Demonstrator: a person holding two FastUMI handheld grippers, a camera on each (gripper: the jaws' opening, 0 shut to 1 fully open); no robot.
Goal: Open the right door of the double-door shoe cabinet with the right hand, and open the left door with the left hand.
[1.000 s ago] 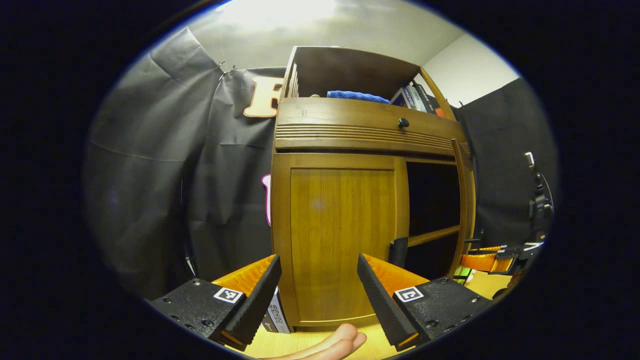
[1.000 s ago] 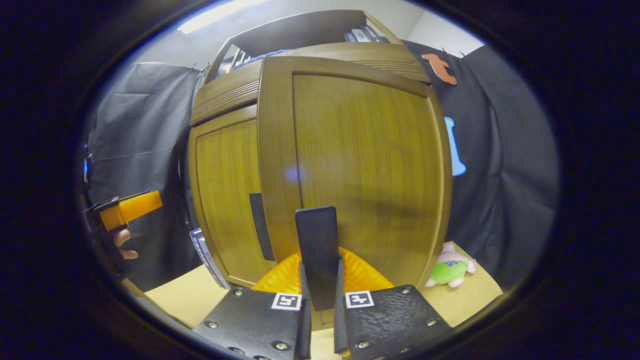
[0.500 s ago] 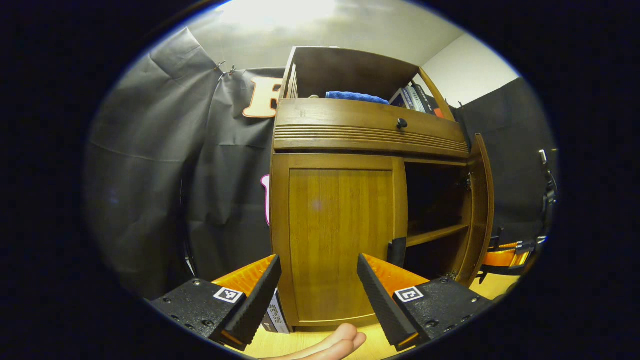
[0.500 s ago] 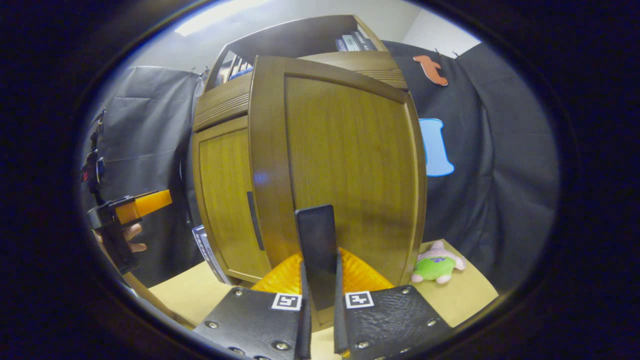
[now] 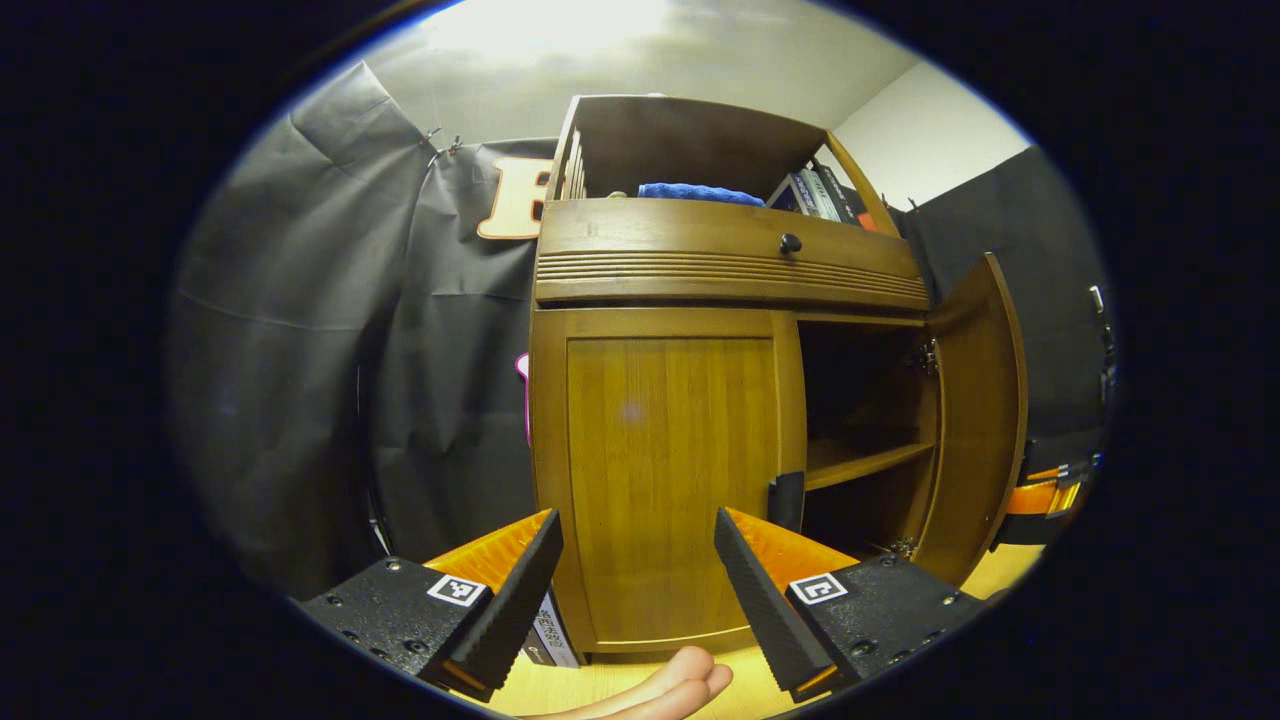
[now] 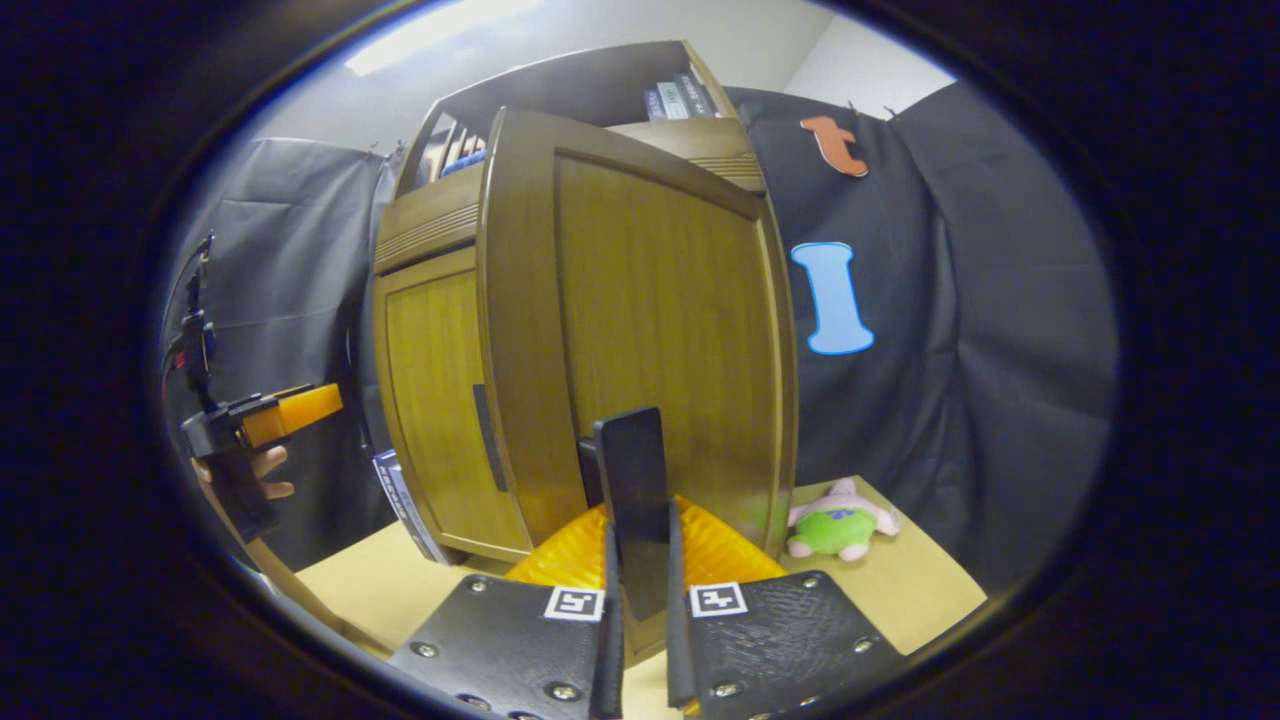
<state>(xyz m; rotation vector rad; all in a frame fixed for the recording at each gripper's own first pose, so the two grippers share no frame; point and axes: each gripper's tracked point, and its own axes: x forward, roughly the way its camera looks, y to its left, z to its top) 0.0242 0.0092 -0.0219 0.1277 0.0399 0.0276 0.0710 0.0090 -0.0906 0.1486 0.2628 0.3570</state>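
In the left gripper view, the left gripper (image 5: 638, 575) is being held spread wide before the closed left door (image 5: 668, 480) of the shoe cabinet (image 5: 725, 265); farther right, the right door (image 5: 975, 420) is being swung wide open. In the right gripper view, its black handle (image 6: 632, 490) is being pinched by the right gripper (image 6: 638, 640)

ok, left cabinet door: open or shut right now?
Shut. In the left gripper view the left door sits flush in the cabinet frame, while the right door is swung out, exposing a shelf. The left gripper hangs open before it.
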